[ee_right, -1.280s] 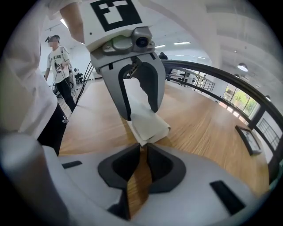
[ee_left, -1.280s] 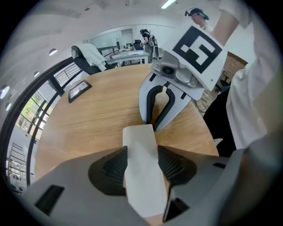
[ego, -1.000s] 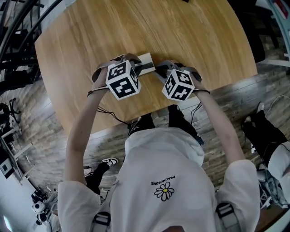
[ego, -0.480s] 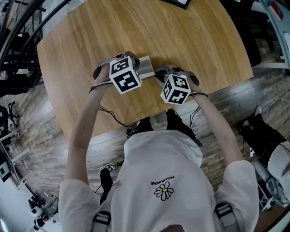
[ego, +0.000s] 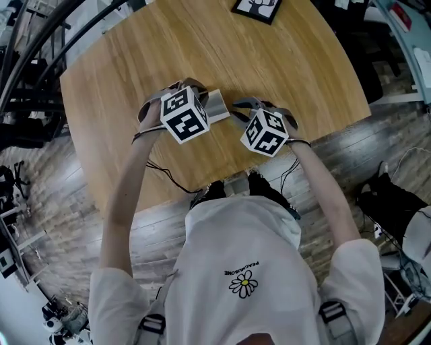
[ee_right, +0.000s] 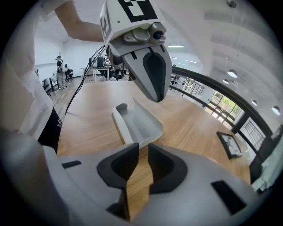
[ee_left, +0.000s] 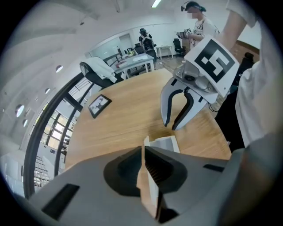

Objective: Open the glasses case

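Observation:
The glasses case (ego: 217, 106) is light grey and lies open on the wooden table (ego: 283, 60) between my two grippers. In the right gripper view its hollow shell (ee_right: 138, 122) faces me. My left gripper (ee_left: 147, 164) has closed and is shut on a thin edge of the case (ee_left: 167, 143), reaching down onto it from above (ee_right: 154, 90). My right gripper (ee_right: 139, 164) has just been opening. It stands open with only bare wood between its pads, a little short of the case. In the left gripper view its two fingers (ee_left: 170, 126) hang apart just above the table.
A black-framed picture (ego: 258, 7) lies flat at the table's far side (ee_left: 99, 105) (ee_right: 229, 145). The table's near edge (ego: 202, 182) runs close under my forearms. Desks, chairs and people stand far off in the room.
Both grippers have lifted slightly and shifted a little away from my body. The right gripper now sits just off the case's end instead of against it.

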